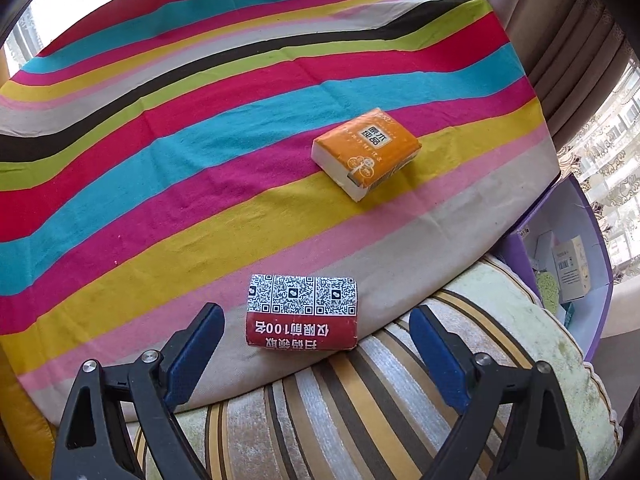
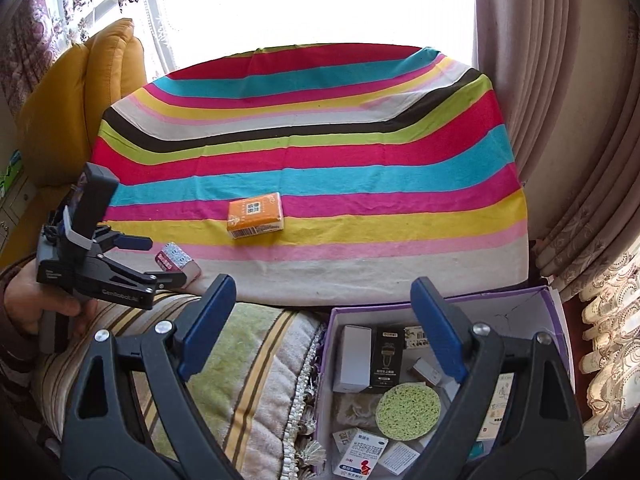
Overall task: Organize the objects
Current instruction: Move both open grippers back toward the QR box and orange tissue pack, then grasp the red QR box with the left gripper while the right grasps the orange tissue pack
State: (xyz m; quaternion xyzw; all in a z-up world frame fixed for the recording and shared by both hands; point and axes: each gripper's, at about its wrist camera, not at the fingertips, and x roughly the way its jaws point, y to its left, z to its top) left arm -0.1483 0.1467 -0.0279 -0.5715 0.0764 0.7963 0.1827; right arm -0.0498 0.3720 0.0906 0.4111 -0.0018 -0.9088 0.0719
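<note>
Both tools, left and right, wide open, red QR-coded packet just ahead of the left.

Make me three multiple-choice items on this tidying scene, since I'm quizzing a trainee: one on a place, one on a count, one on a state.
1. Where does the green round sponge lie?
A. on the striped cloth
B. inside the purple box
C. on the yellow cushion

2. How many tissue packs lie on the striped cloth?
A. one
B. two
C. four

3. How does the left gripper stand?
A. open, with the QR-code tissue pack ahead between its fingers
B. shut on the orange pack
C. shut and empty

Answers:
1 B, the sponge sits among small cartons within the purple box.
2 B, only the orange tissue pack and the QR-code tissue pack are on it.
3 A, both blue pads stand wide apart and clear of the pack.
</note>
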